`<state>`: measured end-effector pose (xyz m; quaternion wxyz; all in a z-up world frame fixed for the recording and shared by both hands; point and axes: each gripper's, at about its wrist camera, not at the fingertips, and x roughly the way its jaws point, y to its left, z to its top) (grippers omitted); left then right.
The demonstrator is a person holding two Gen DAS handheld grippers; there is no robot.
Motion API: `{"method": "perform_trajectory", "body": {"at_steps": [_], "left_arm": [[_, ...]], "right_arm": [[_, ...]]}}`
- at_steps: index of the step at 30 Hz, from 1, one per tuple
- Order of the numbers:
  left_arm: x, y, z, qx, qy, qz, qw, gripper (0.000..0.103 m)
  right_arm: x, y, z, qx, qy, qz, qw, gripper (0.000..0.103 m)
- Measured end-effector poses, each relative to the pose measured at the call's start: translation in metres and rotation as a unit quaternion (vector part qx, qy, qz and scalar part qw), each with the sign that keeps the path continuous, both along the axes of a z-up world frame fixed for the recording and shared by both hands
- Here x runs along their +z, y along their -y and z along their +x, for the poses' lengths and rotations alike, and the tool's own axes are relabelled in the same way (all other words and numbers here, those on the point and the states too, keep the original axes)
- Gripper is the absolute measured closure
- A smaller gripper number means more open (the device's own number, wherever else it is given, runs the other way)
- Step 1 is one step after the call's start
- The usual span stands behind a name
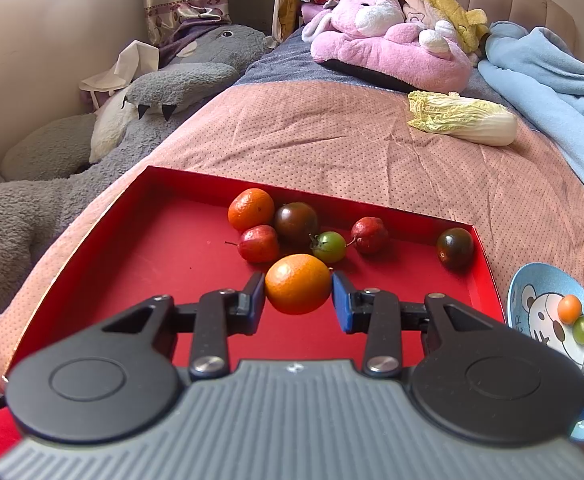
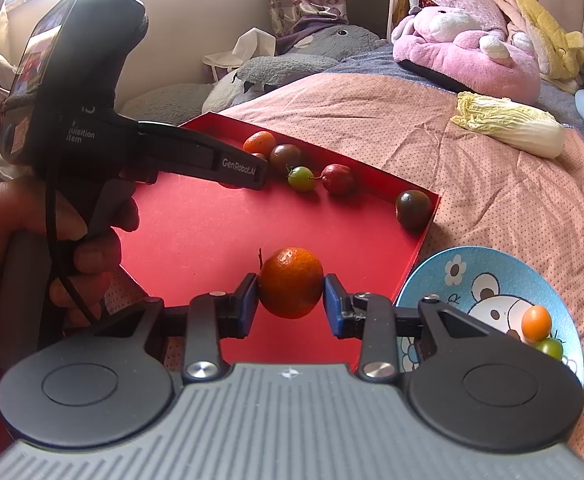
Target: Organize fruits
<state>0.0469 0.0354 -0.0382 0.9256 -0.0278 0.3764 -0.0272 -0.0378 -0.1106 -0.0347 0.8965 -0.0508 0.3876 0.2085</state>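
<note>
Orange mandarin [image 1: 298,284] clamped between left jaws | second mandarin [image 2: 290,282] between right jaws

Small red fruit [image 2: 258,156] half hidden behind left hand-held gripper [image 2: 251,176].

Two oranges in my tongs

Each round glossy orange mandarin [image 1: 298,284] [image 2: 290,282] sits frame-centre over the shallow red cardboard tray [image 1: 163,236]; dark, red and green fruits [image 1: 329,246] cluster at its far wall.
</note>
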Motion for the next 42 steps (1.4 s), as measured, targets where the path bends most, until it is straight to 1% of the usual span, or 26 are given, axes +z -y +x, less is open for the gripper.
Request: {"method": "perform_trajectory", "body": {"at_steps": [42], "left_arm": [[-0.0007, 0.0033, -0.0004, -0.003, 0.002, 0.001, 1.0, 0.064]], "right_arm": [[0.0019, -0.0007, -0.0005, 0.006, 0.003, 0.009, 1.0, 0.063]]}}
